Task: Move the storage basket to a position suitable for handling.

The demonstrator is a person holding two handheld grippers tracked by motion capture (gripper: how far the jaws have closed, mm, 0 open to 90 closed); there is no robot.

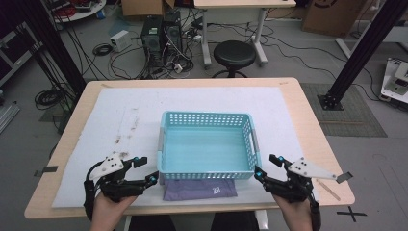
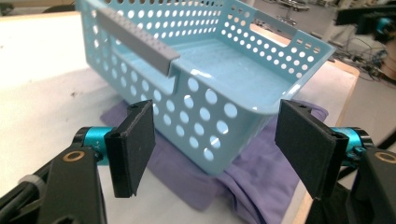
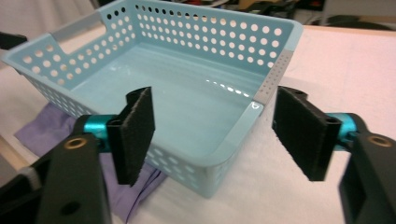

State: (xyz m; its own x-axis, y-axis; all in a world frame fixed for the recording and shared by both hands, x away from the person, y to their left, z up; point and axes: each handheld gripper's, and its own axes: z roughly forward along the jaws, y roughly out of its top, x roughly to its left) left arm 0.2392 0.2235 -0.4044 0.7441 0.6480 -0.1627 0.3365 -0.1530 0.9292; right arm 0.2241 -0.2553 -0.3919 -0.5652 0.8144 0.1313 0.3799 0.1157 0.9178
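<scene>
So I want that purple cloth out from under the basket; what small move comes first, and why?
Probably close both open grippers, left gripper and right gripper, on the near corners of the perforated light-blue plastic basket and lift: it sits on the folded purple cloth, pinning it.

The high view looks forward and down from above the near table (image 1: 308, 120) edge, far enough to frame the whole top and the floor beyond. The left gripper view sits low and close at the basket's (image 2: 261, 60) near-left corner, facing across it toward the upper right of the frame. The right gripper view sits close at the near-right corner, perhaps slightly higher. All three share the basket and the cloth (image 1: 199, 189) under its front.
</scene>
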